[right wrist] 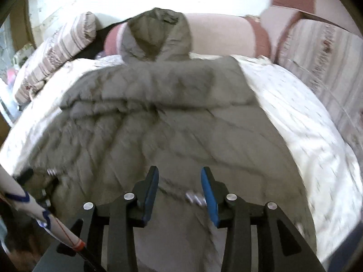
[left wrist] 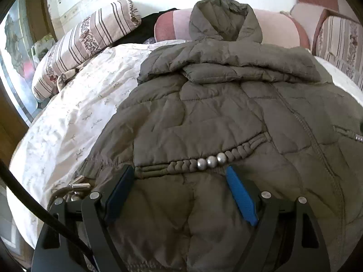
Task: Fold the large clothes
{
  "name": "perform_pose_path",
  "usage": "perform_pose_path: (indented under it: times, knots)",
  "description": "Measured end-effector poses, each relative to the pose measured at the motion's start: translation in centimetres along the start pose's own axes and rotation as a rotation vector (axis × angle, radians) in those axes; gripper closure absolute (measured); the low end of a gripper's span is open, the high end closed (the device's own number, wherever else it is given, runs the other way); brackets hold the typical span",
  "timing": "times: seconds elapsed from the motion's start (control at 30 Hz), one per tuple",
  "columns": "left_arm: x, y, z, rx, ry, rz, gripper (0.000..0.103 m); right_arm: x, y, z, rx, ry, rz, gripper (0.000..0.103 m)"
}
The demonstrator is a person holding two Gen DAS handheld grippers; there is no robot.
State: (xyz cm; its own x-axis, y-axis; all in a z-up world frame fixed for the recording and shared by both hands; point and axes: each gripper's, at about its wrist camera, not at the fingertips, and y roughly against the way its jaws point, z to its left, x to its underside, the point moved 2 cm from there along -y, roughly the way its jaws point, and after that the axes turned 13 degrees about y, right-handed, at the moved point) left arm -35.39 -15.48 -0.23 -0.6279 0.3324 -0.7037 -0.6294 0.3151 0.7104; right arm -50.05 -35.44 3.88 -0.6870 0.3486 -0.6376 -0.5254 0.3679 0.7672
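A: Hovering both tongs over the near end of the jacket (left wrist: pixel 226 117), which lies on the bed (left wrist: pixel 74 117), hood (left wrist: pixel 223 20) against the far pillows.

B: Tong states?

A: My left tongs (left wrist: pixel 180 174) are spread wide, nothing between them. My right tongs (right wrist: pixel 179 176) are likewise parted and empty; that view is blurred.

B: Advice for the step?

A: I judge the hem should be pinched at 2 well-separated spots, through the full padding, avoiding the beaded cord (left wrist: pixel 212 161).

B: Appearance?

A: Olive, quilted, puffy, sleeves folded across the chest.
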Motion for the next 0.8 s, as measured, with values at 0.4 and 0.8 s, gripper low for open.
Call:
perform_pose_path:
  times: [0.4, 0.8]
  knots:
    - [-0.2, -1.0, -0.4, -0.03, 0.006, 0.005, 0.014, 4.5, -2.2, -1.0, 0.156, 0.029, 0.071, 0.059]
    - [-0.5, -0.9, 0.1, 0.006, 0.019, 0.031, 0.014, 4.7, -2.0, -0.6, 0.215, -0.013, 0.087, 0.056]
